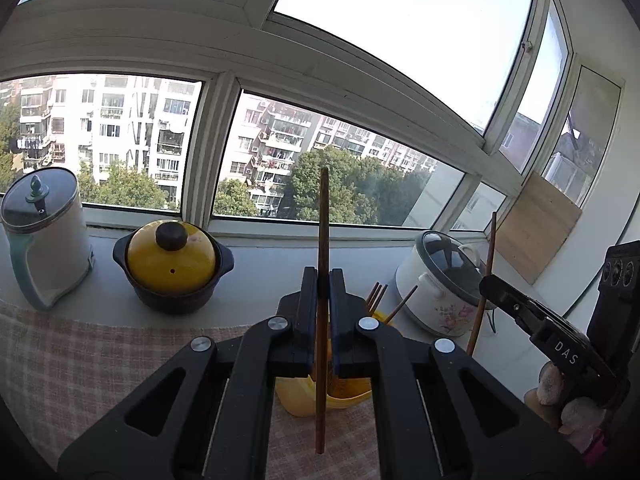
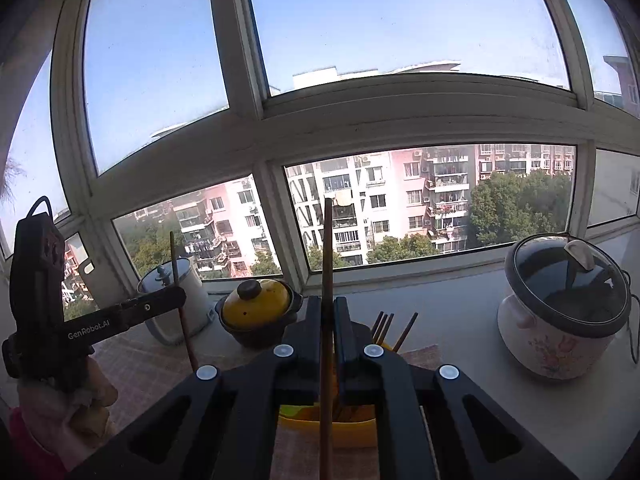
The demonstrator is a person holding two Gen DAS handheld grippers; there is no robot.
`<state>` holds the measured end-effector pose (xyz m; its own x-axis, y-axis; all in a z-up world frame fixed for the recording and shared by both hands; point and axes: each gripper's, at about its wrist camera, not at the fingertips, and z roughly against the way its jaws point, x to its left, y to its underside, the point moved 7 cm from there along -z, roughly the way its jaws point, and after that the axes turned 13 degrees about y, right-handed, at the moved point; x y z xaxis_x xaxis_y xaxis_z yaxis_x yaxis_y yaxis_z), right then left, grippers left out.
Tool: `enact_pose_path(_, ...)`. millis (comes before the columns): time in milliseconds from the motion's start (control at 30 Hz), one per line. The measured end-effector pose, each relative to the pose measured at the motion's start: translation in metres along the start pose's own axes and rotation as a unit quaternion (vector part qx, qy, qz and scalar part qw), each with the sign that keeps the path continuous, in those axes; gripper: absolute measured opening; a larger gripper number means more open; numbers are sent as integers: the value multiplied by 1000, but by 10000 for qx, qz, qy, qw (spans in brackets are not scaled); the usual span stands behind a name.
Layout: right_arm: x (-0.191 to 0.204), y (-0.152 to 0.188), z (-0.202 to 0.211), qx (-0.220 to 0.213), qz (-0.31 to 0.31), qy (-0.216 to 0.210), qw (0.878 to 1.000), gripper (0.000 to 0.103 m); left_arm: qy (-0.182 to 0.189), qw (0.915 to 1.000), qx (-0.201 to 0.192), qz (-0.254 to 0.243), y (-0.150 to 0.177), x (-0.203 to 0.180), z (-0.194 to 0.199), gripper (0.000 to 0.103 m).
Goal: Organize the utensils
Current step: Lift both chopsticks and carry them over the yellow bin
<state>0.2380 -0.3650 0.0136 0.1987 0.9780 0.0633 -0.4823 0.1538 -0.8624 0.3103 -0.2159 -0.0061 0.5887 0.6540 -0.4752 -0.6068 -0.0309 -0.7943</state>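
Left tool [image 1: 323, 280]: pressed on upright chopstick [image 1: 322, 232], above yellow holder [image 1: 348, 394]. Right tool [image 2: 329, 312]: pinching 2nd chopstick [image 2: 328, 248], vertical, over same holder w/ more sticks inside. Checked cloth [image 1: 80, 360] on worktop; yellow-lid pot [image 1: 172, 266], kettle, rice cooker [image 2: 560, 308] behind.

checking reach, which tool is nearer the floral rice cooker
Right. The right tool has the floral rice cooker just off its right side; the left tool sits farther left, nearer the yellow-lidded pot.

Two grippers [image 1: 323, 280] [image 2: 329, 308]. Six chopsticks [image 1: 322, 240]: two held, four in one yellow holder [image 1: 344, 396]. Three pots [image 1: 172, 266].
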Motion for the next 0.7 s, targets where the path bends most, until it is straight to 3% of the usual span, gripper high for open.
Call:
enact_pose_path(267,1,-22,-22,-130,-31,25,9999,3,71,9999,-65,48,-23,3,-31,3)
enact_pose_path(700,0,-33,-70,-159,72,148,9997,3,-35,10000,-5,-66,-32,11,-78,3)
